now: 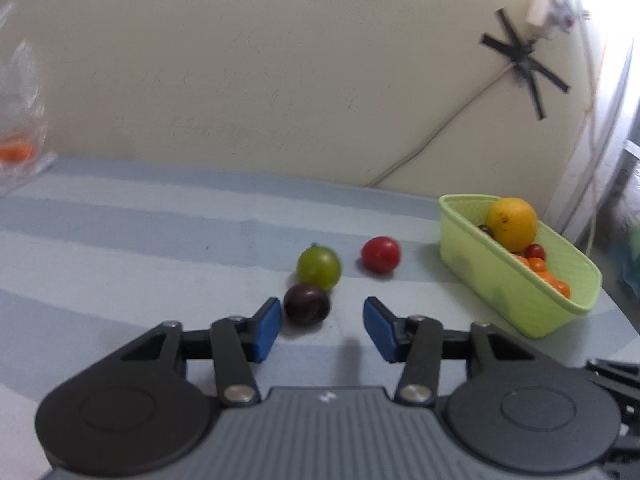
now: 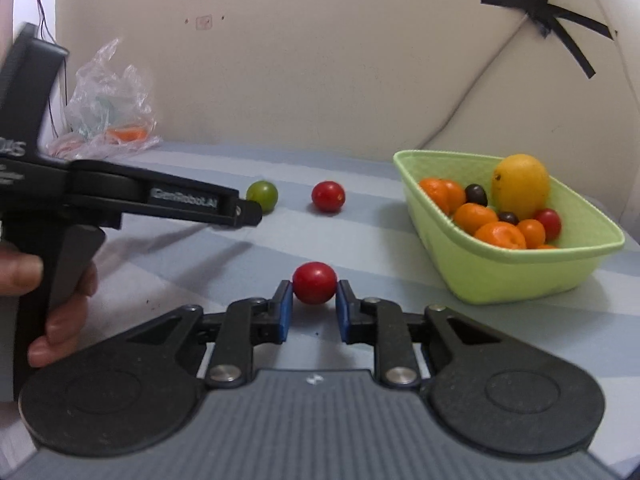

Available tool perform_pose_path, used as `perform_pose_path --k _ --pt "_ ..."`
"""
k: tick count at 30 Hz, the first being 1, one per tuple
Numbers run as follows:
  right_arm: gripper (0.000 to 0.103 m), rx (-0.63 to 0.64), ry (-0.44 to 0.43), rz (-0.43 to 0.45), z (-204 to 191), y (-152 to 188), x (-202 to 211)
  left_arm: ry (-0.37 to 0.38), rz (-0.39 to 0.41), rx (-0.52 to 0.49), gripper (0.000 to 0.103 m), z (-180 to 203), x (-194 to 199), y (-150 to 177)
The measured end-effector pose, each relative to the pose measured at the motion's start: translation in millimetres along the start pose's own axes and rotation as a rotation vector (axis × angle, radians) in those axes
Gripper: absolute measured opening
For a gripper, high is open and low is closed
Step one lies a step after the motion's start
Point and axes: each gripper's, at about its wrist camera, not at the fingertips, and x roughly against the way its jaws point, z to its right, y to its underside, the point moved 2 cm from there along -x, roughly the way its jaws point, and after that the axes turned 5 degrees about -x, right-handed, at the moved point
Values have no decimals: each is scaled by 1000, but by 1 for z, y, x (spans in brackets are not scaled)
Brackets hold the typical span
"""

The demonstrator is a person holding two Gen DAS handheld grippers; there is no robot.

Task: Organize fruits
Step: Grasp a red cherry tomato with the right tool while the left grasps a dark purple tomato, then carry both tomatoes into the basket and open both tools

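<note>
While the green basket [image 2: 520, 276] at right already holds many fruits, the right gripper [image 2: 314, 312] pinches a red tomato [image 2: 314, 288]; the left gripper [image 1: 322, 328] gapes beside a dark plum [image 1: 306, 309], with the green fruit [image 1: 319, 267] and another tomato [image 1: 381, 254] left mid-frame.

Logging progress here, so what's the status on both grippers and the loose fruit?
Left gripper open, dark plum by its left pad. Right gripper shut on red tomato. Green tomato, second red tomato loose. Basket path unobstructed.

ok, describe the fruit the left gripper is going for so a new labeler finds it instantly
Start at the green basket on the striped tablecloth; three loose fruits lie to its left. Nearest the open left gripper, beside its left pad, sits the dark purple fruit. It is the only dark one, with a green fruit and a red tomato behind it.
</note>
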Motion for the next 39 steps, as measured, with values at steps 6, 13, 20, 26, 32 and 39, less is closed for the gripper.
perform_pose_path --k 6,13,20,26,32,39 --pt "25 -37 -13 -8 2 -2 -3 -20 4 29 27 -7 -1 1" --pt "26 -32 -2 -8 3 0 1 0 12 -29 26 9 24 21" --pt "26 -72 -13 -18 7 24 35 145 -2 -110 26 48 79 66" --pt "26 -71 17 17 5 53 76 189 -1 -191 26 75 103 89" --pt "25 -119 31 26 13 56 82 229 -22 -182 26 82 91 77" --pt "25 -131 121 176 45 12 84 313 47 -142 26 107 62 9"
